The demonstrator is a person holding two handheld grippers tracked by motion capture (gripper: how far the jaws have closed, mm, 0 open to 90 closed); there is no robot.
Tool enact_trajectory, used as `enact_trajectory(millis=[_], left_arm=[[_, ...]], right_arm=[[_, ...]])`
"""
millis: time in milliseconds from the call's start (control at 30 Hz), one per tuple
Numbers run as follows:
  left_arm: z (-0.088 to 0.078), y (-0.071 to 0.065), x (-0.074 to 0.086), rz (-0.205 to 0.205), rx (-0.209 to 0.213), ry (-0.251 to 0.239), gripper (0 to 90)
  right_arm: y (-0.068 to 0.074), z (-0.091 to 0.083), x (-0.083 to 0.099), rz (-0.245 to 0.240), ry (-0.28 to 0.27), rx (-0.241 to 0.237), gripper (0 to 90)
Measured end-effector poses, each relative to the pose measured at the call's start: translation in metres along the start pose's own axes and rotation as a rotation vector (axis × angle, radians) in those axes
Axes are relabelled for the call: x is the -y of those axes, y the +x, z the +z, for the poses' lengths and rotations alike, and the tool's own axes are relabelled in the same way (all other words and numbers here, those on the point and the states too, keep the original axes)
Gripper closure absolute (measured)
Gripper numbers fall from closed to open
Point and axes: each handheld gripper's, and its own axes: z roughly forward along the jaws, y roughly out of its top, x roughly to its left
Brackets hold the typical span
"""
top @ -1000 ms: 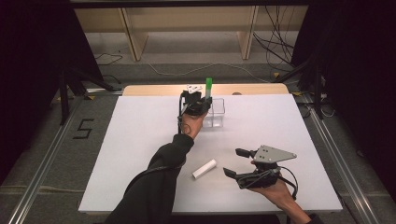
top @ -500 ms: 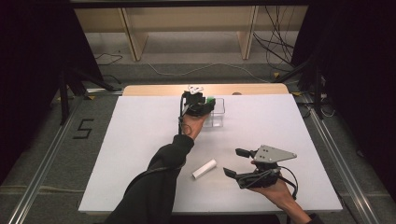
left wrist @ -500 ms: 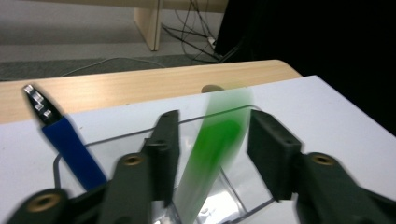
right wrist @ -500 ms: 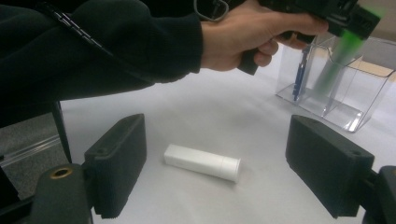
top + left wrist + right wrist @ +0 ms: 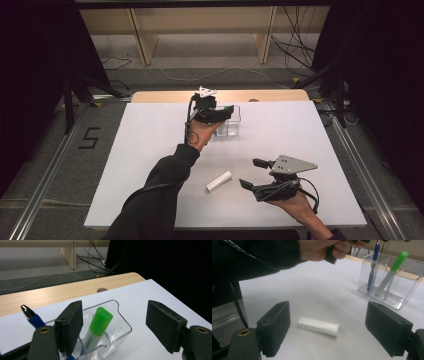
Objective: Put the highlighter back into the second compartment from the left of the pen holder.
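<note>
A green-capped highlighter (image 5: 100, 322) stands tilted in a clear plastic holder (image 5: 123, 319) at the back of the white table. My left gripper (image 5: 117, 325) hovers just above it. Its jaws have just been opening, and the highlighter's cap sits between them, nearer the left pad (image 5: 71, 325), with neither pad pressing on it. In the high view the left gripper (image 5: 215, 114) hangs over the holder (image 5: 234, 129). A blue pen (image 5: 33, 316) stands in the same holder. My right gripper (image 5: 327, 330) is open near the front, with a white tube (image 5: 318, 326) lying on the table between its jaws.
The white tube (image 5: 219, 181) lies left of the right gripper (image 5: 249, 172) on the white table top (image 5: 140, 150). A wooden strip (image 5: 165, 96) runs along the far edge. In the right gripper view the holder (image 5: 387, 287) stands at the far right, behind the person's left hand (image 5: 319, 250).
The left gripper lowered the green highlighter into the clear holder, opened its jaws and rose a little. The right gripper and the white tube stayed put.
</note>
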Motion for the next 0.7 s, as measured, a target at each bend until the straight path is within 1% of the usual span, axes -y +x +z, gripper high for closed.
enact_trajectory(millis=[100,167,267,300,367,467,500,567,633,700], left_arm=[[-0.009,0.0,0.002,-0.002,0.028,0.029,27.4],[-0.015,-0.001,0.003,0.007,0.047,0.051,26.5],[-0.025,-0.002,0.005,0.017,0.071,0.071,25.2],[-0.029,-0.003,0.006,0.013,0.079,0.075,24.7],[-0.036,-0.003,0.007,0.022,0.1,0.081,24.3],[-0.045,-0.003,0.009,0.034,0.127,0.11,23.3],[-0.047,-0.003,0.01,0.036,0.131,0.107,23.2],[-0.053,-0.002,0.013,0.048,0.145,0.121,23.0],[-0.057,-0.002,0.015,0.042,0.152,0.123,22.7],[-0.061,-0.003,0.018,0.052,0.157,0.135,22.7]], right_arm=[[0.0,-0.001,0.0,0.0,-0.003,0.008,21.0],[-0.001,0.0,0.0,0.002,-0.002,0.008,21.0],[-0.001,0.0,0.0,0.004,-0.006,0.01,20.9],[-0.001,0.0,0.0,0.002,-0.009,0.011,21.0],[-0.002,-0.001,0.0,0.0,-0.011,0.016,20.9],[-0.002,-0.001,0.0,0.004,-0.009,0.017,20.9],[-0.003,-0.002,0.0,0.006,-0.007,0.02,20.9],[-0.003,-0.002,0.0,0.003,-0.007,0.022,20.8],[-0.003,-0.002,0.0,0.004,-0.01,0.023,20.8],[-0.004,-0.002,0.0,0.007,-0.011,0.024,20.8]])
